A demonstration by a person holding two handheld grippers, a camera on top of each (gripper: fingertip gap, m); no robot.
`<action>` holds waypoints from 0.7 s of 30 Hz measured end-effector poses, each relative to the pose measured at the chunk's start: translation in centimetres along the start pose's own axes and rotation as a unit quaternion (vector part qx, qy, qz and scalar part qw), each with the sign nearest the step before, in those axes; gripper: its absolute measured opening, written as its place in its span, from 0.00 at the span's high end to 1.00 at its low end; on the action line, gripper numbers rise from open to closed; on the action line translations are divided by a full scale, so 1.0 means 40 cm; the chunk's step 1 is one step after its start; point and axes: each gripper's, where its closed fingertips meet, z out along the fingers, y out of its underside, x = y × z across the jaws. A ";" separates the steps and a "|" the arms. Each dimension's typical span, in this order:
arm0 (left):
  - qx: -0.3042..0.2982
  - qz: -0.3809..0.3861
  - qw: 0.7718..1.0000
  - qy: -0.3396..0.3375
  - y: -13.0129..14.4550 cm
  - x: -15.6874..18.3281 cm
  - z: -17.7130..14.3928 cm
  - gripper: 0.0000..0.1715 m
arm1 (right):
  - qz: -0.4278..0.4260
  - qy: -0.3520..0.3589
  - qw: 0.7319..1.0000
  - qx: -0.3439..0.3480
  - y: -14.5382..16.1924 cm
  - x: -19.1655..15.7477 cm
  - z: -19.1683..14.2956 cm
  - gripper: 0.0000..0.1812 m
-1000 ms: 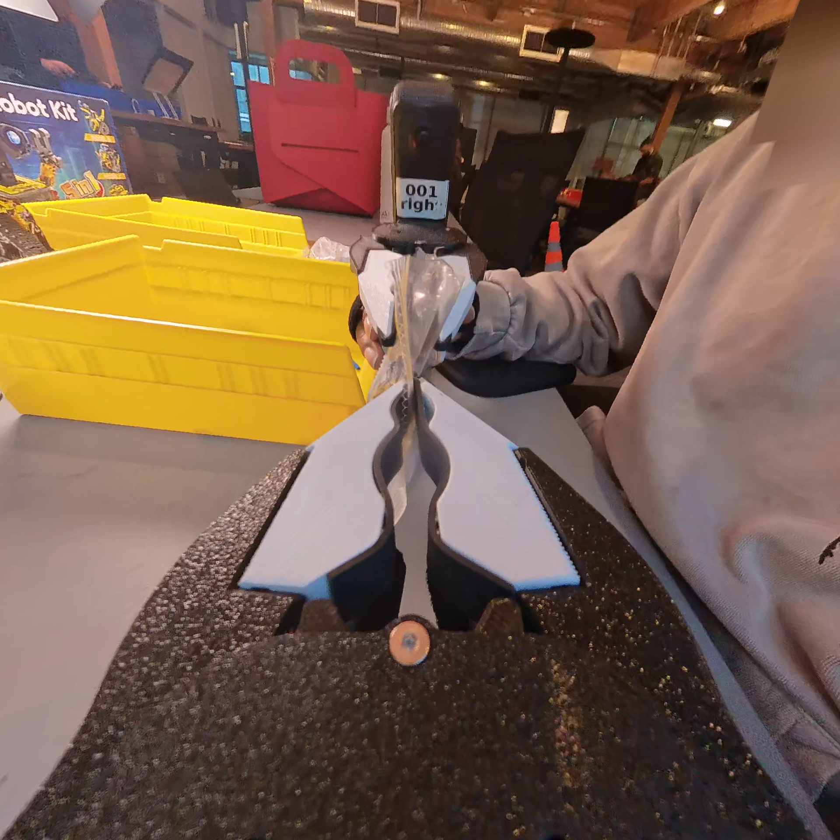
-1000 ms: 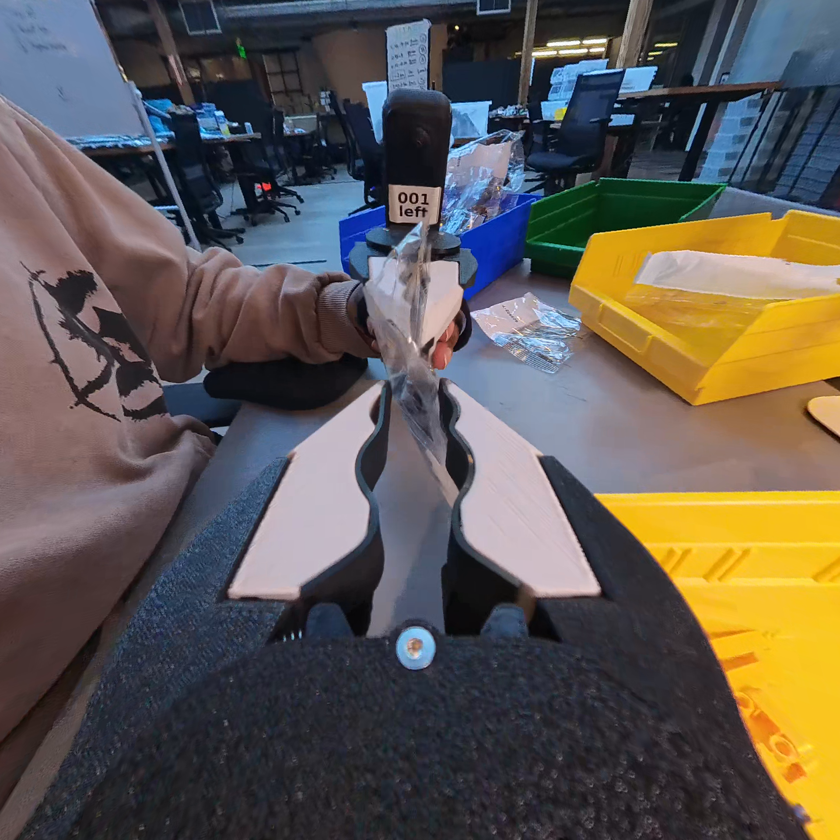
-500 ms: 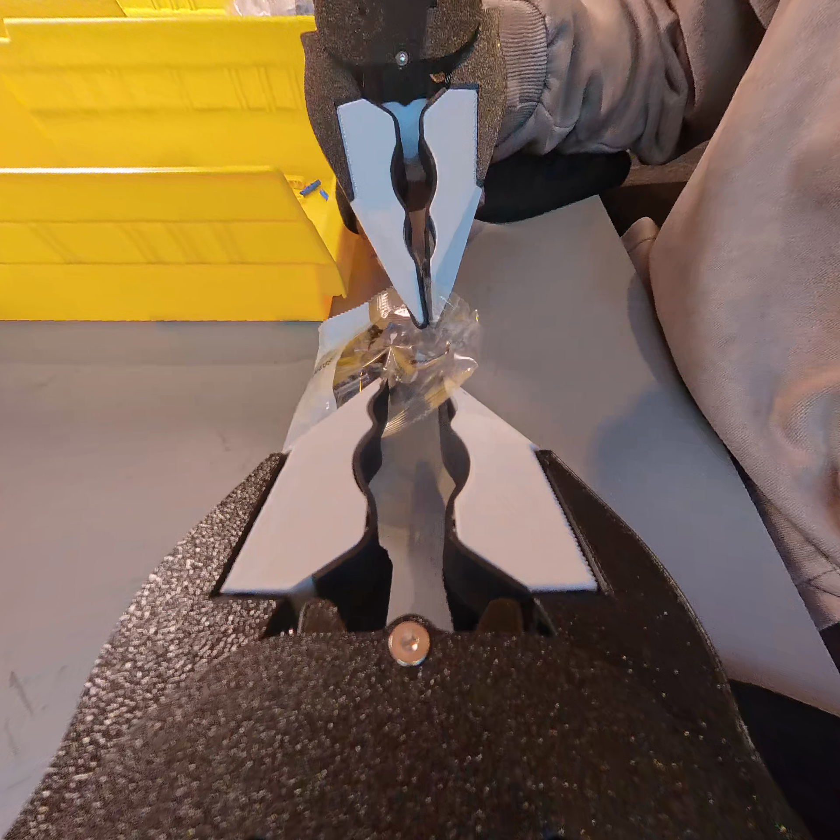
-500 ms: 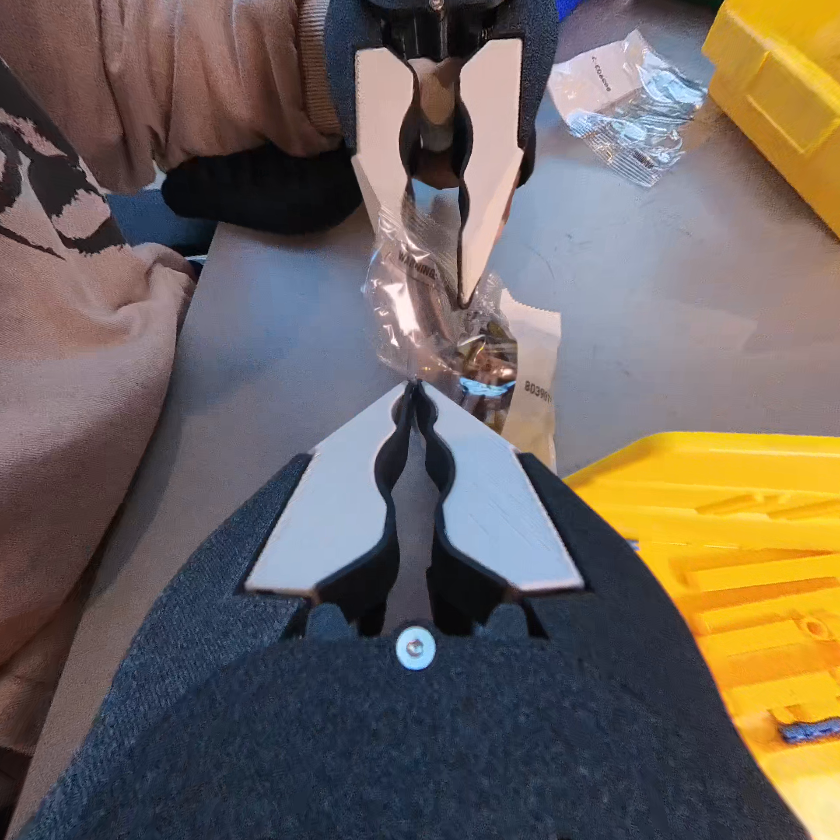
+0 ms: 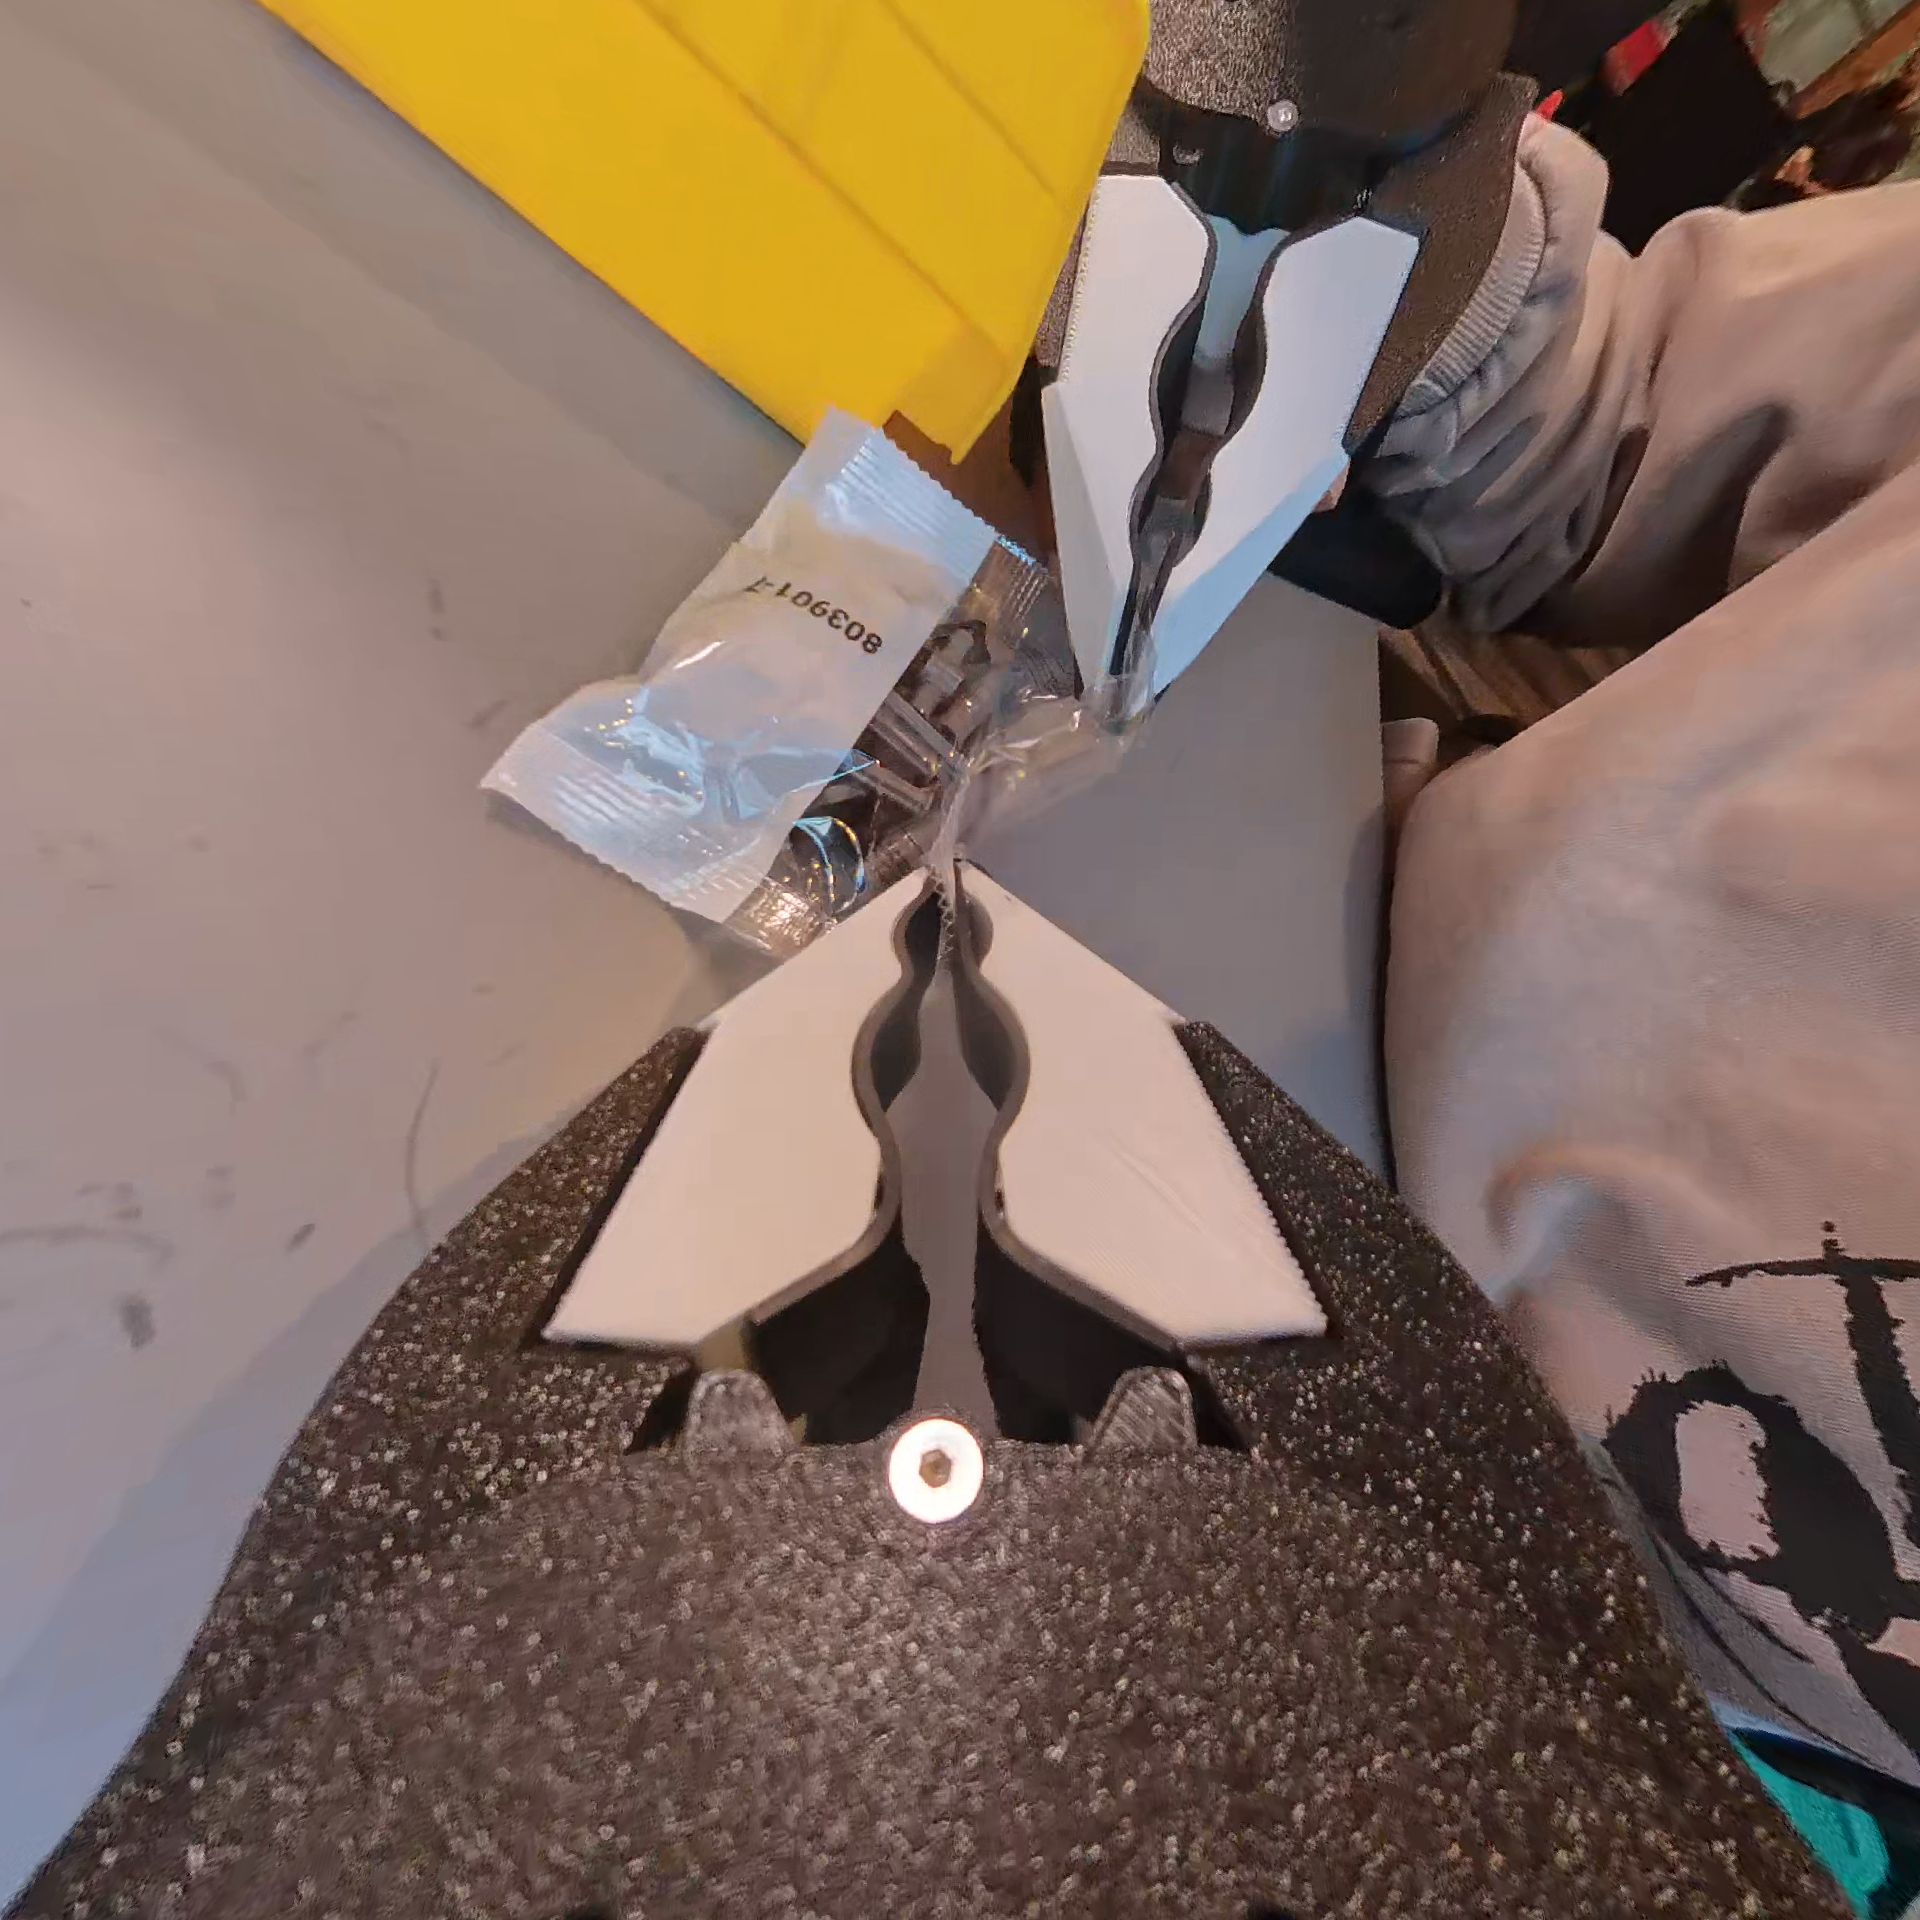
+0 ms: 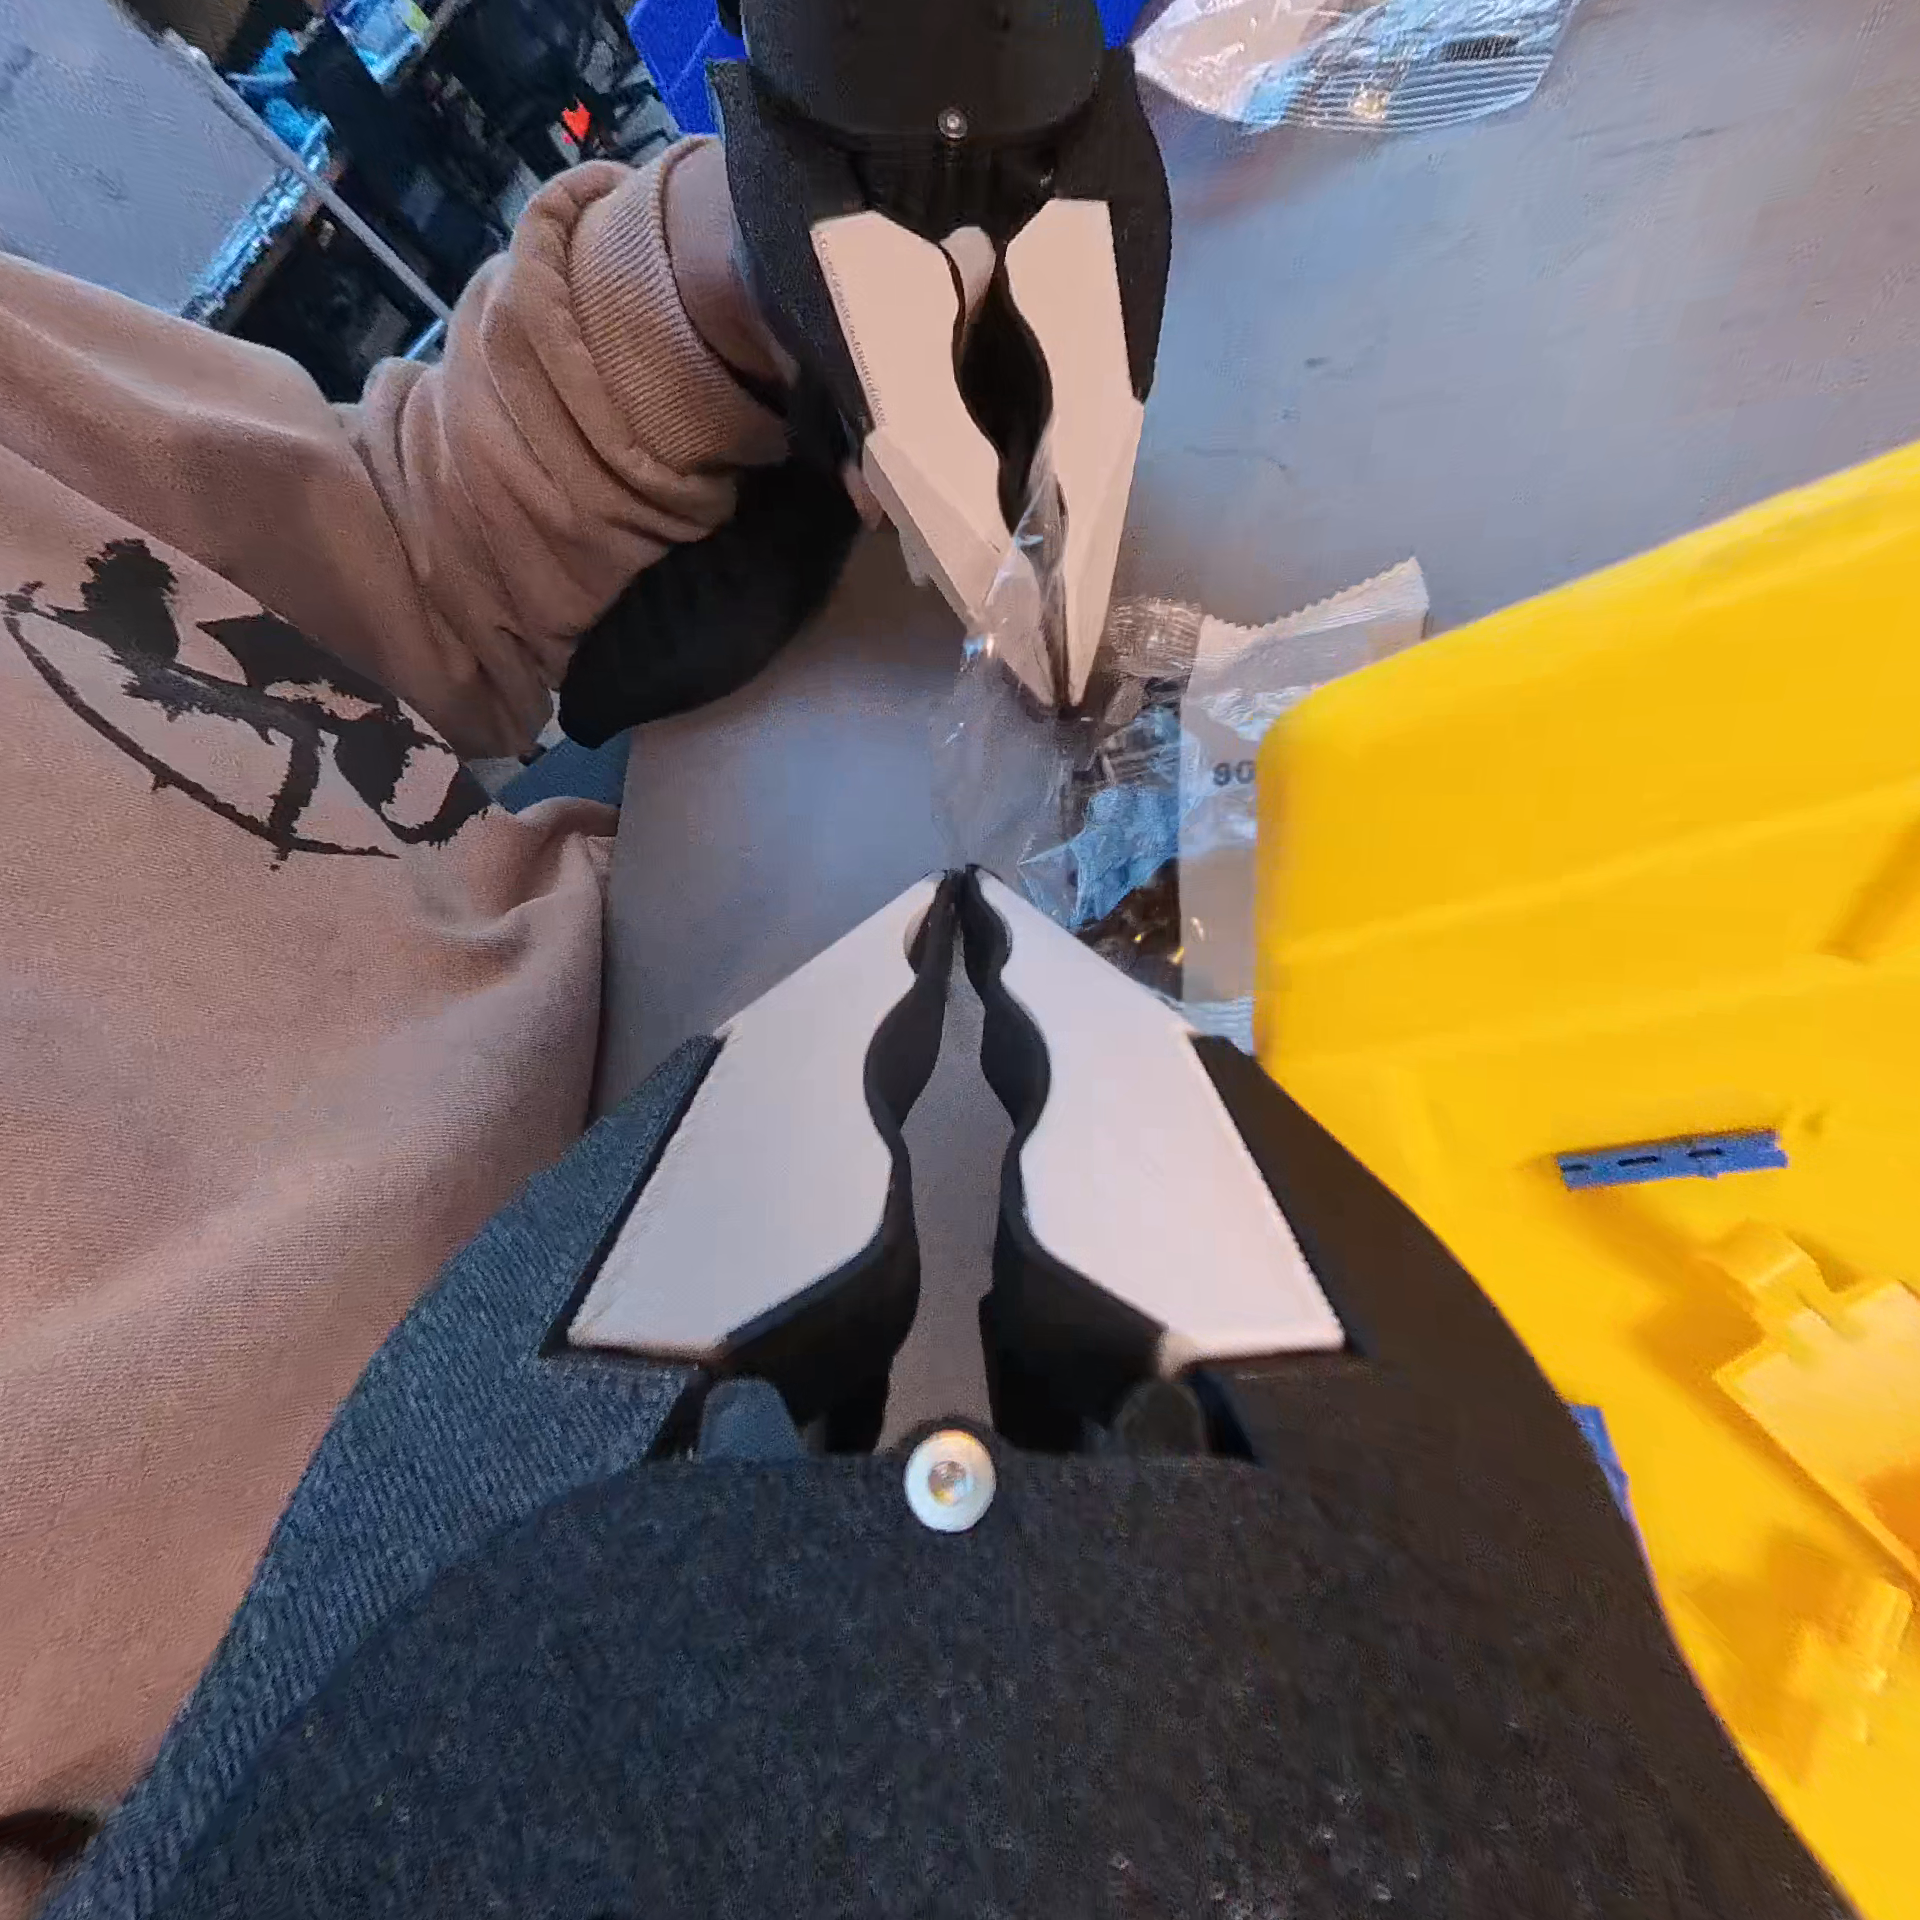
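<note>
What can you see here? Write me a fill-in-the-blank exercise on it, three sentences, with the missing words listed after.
1. Both grippers are shut on the same clear plastic ____, which holds small metal parts.
2. The bin beside the right gripper is coloured ____.
3. The left gripper and the bin are above a ____ table.

Missing words: bag; yellow; grey
</note>
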 end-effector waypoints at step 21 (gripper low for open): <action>0.264 0.020 0.868 -0.419 0.015 0.075 -0.939 1.00 | -0.206 0.073 0.944 0.247 -0.232 -0.106 -0.197 0.78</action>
